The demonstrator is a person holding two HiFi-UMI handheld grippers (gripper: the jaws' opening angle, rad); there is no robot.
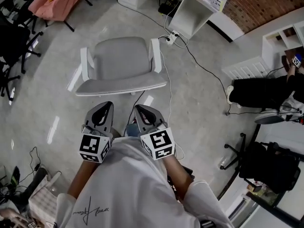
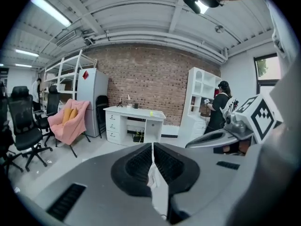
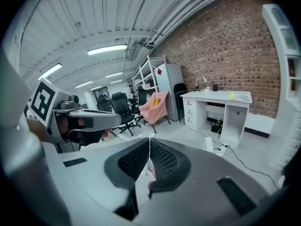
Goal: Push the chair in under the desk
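In the head view a grey chair with white armrests stands on the floor, its back edge toward me. The white desk is beyond it at the top, its open kneehole to the chair's upper right. My left gripper and right gripper are side by side just behind the chair's back, a strip of floor showing between. Both are shut with nothing held. The left gripper view shows shut jaws aimed at the desk. The right gripper view shows shut jaws and the desk to the right.
A power strip and its cable lie between chair and desk. Black office chairs and a pink-draped chair stand at the left. A seated person and another black chair are at the right.
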